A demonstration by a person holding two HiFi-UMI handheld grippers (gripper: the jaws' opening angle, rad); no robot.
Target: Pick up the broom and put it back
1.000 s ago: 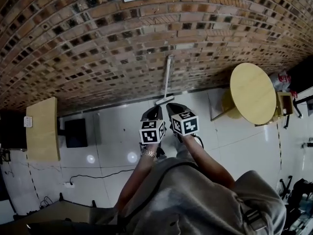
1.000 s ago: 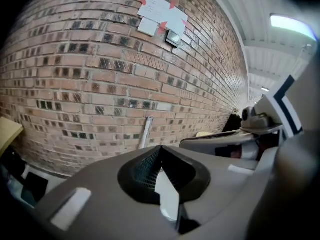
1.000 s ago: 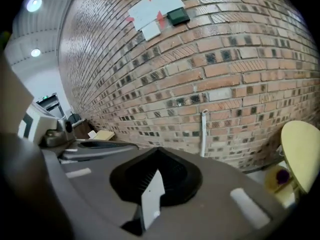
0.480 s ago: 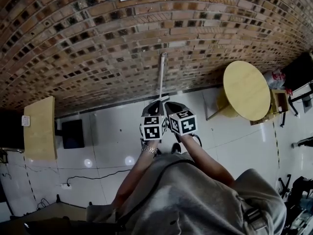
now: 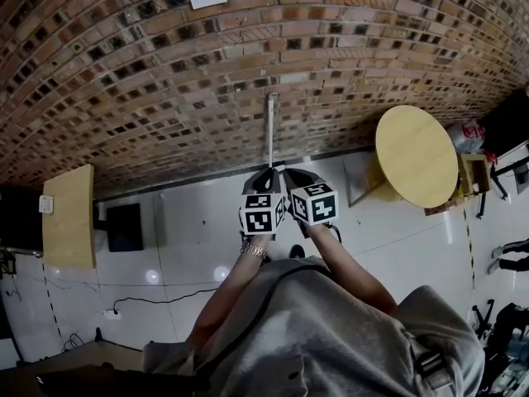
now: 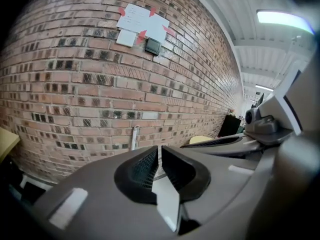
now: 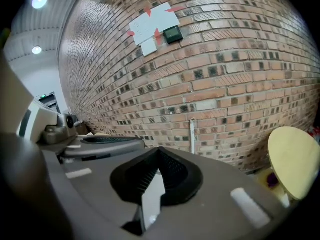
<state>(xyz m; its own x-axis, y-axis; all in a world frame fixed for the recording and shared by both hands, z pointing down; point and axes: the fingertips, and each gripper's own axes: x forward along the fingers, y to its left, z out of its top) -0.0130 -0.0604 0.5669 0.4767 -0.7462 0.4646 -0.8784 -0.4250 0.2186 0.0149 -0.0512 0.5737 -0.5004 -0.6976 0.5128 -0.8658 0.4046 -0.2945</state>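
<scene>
Left claw [image 6: 159,150] jaws together, broom handle [image 6: 134,137] against brick wall [image 6: 75,84], taped papers [image 6: 142,20] above

A plain indoor workroom, office-like, is suggested: a brick wall [image 5: 165,73] is hung with taped paper notices [image 6: 140,21], a glossy white tiled floor [image 5: 198,222] is crossed by a power cable [image 5: 149,298], 1 round wooden table [image 5: 416,155] is set near the wall, and strip lights [image 6: 280,18] are fitted overhead.
</scene>
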